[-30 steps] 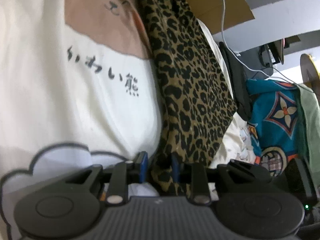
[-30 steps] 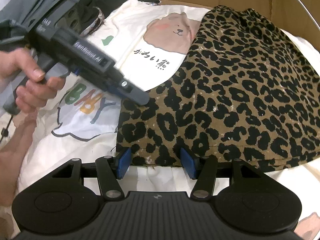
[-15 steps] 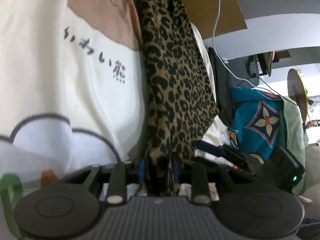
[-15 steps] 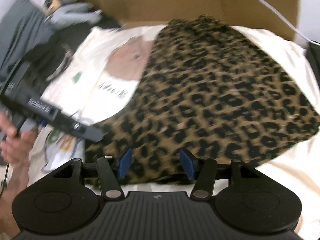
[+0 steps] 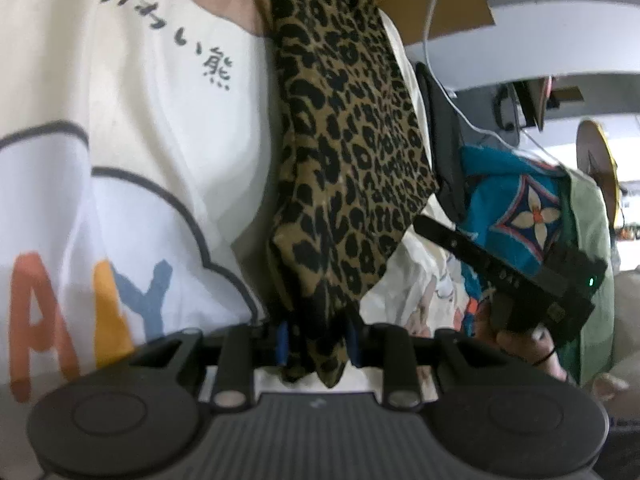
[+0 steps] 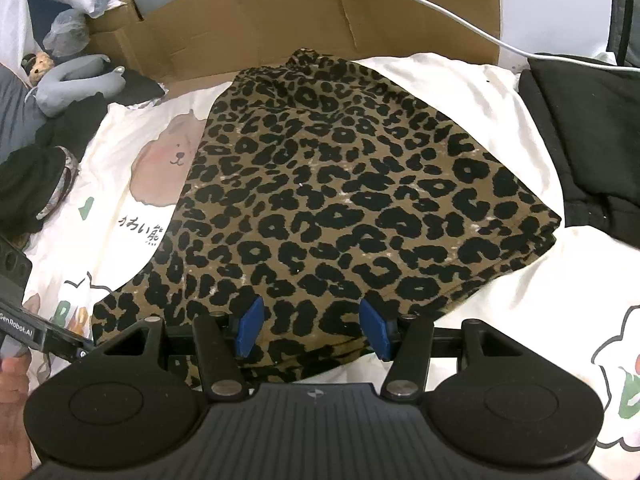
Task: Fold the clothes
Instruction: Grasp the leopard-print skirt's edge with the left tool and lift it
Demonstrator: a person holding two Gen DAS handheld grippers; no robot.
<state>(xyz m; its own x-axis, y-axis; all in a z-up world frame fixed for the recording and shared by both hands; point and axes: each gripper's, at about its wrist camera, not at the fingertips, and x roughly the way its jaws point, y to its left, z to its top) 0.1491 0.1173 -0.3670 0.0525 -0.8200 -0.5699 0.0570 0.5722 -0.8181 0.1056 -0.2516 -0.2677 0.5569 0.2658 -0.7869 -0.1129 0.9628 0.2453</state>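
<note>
A folded leopard-print garment (image 6: 352, 200) lies on a white printed sheet (image 6: 460, 92). My right gripper (image 6: 313, 328) hovers open over the garment's near edge, its blue pads wide apart. In the left wrist view the same leopard garment (image 5: 344, 120) runs from the top down into my left gripper (image 5: 319, 340), which is shut on a bunched corner of it. The cloth end hangs past the pads toward the camera. A hand holds the right tool's black housing (image 5: 532, 284) just right of the garment.
A cardboard box (image 6: 320, 8) stands behind the garment, with a white cable (image 6: 440, 12) across it. Black clothing (image 6: 592, 140) lies at the right and a grey plush toy (image 6: 76, 84) at the far left. A teal patterned cloth (image 5: 516, 216) lies beyond the sheet.
The right gripper has moved forward, so the garment's near edge now lies under its open pads. The left gripper has drawn back along the sheet with the leopard corner. The right tool has entered the left view.
</note>
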